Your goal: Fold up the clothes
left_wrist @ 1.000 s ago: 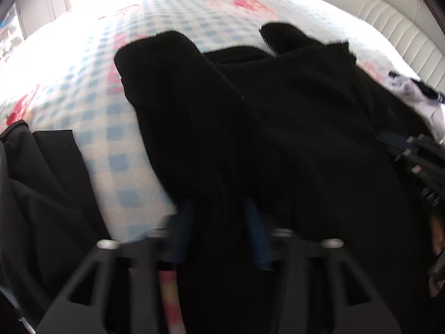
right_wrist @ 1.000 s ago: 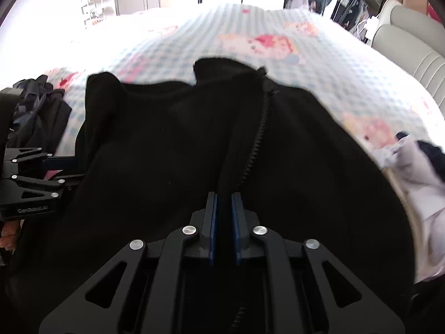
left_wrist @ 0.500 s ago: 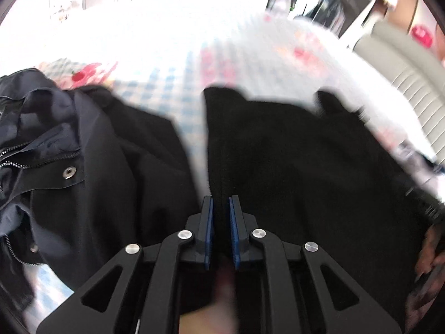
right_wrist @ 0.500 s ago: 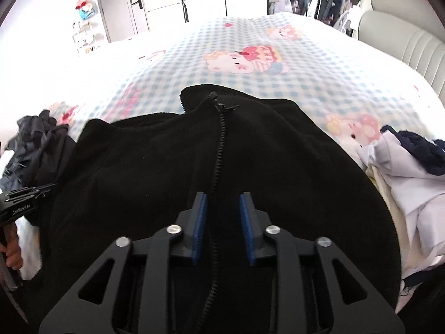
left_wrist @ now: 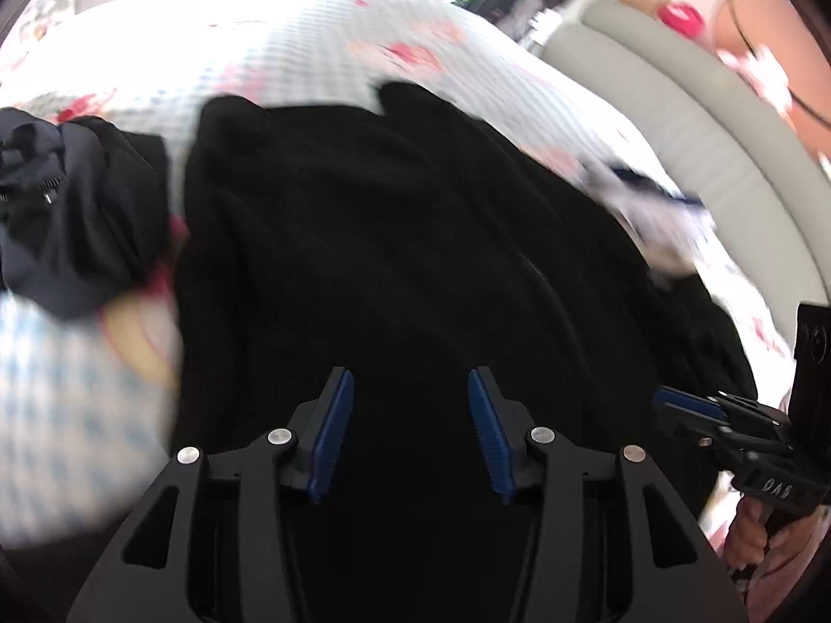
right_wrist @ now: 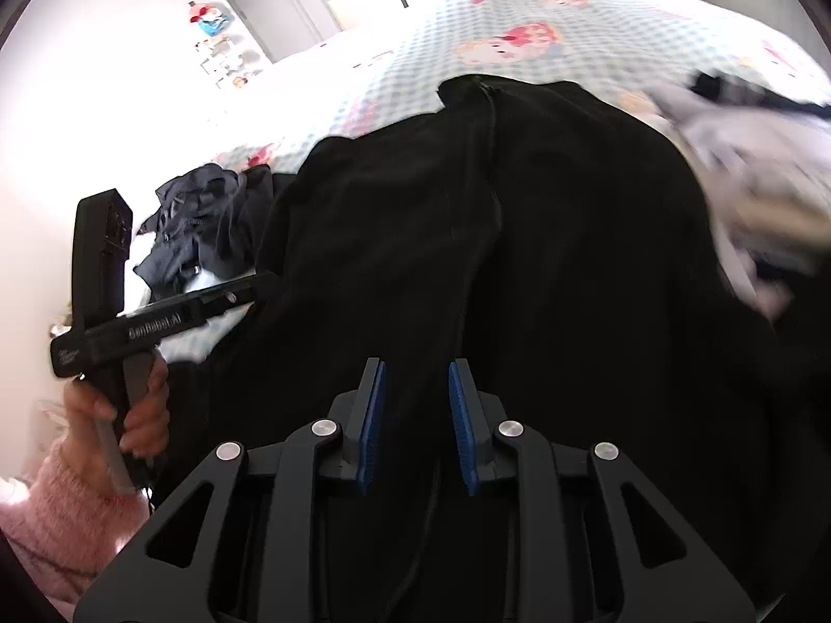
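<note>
Bedding with a pale blue check and cartoon prints (right_wrist: pixel 597 26) fills the upper part of both views, and on it the largest garment, a black zip-front fleece (left_wrist: pixel 415 239), is spread across the middle of each frame, its collar toward the top and its zip (right_wrist: pixel 491 166) running down the centre. One sleeve appears to be laid in over the body at the left of the left-wrist view, so a first fold is judged done, though the dark fabric hides the edges; the remaining folds and the other garments are judged still to be dealt with. A crumpled dark jacket (left_wrist: pixel 67 218) is seen at the left edge, just beside the fleece, and a heap of pale clothes (right_wrist: pixel 753 166) at the right. The left gripper (left_wrist: pixel 410 428) is held over the fleece with its jaws opening and nothing pinched between the pads. The right gripper (right_wrist: pixel 417 423) is likewise above the fabric, its jaws slightly apart and gripping nothing. A hand (right_wrist: pixel 124 415) in a pink sleeve is seen at lower left.
</note>
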`<action>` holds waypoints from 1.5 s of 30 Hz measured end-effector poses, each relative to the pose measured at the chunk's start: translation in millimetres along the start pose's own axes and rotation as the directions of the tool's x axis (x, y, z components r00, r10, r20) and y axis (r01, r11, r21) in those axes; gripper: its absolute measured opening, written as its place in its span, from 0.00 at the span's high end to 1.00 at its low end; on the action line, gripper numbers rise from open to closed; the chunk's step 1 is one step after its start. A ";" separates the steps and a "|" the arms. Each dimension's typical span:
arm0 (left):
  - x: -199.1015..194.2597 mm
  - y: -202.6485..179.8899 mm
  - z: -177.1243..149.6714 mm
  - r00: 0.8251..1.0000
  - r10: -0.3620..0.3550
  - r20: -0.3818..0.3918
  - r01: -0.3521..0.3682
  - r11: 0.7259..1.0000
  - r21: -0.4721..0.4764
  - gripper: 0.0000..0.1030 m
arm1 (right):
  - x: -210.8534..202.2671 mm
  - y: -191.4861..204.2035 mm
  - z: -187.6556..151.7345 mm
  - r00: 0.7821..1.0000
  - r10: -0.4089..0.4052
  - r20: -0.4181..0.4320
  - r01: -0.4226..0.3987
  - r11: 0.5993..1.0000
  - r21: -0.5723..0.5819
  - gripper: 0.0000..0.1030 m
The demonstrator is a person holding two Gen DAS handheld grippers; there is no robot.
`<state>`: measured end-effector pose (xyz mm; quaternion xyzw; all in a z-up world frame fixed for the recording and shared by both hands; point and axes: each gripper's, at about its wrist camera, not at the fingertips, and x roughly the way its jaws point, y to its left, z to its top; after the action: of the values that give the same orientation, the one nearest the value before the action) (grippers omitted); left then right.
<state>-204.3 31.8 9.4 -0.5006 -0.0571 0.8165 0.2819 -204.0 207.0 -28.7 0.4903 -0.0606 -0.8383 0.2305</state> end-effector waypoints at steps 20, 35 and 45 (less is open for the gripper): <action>-15.0 -79.6 -119.3 0.993 -0.085 -0.079 0.087 0.996 0.016 0.51 | -45.1 22.0 -165.1 0.995 -0.060 -0.080 0.066 0.995 0.069 0.73; -4.4 -70.0 -136.3 0.957 -0.254 -0.142 0.240 0.965 -0.109 0.48 | -59.0 22.7 -165.1 0.991 -0.120 -0.066 0.120 0.993 -0.004 0.61; -5.8 -86.5 -143.8 0.955 -0.236 -0.179 0.233 0.972 -0.036 0.46 | -57.7 8.0 -177.7 0.983 -0.121 -0.141 0.120 0.993 -0.016 0.57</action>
<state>-45.2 73.9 -24.3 -0.5651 -0.0960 0.7275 0.3771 -26.5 247.7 -71.2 0.5507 -0.0113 -0.8139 0.1848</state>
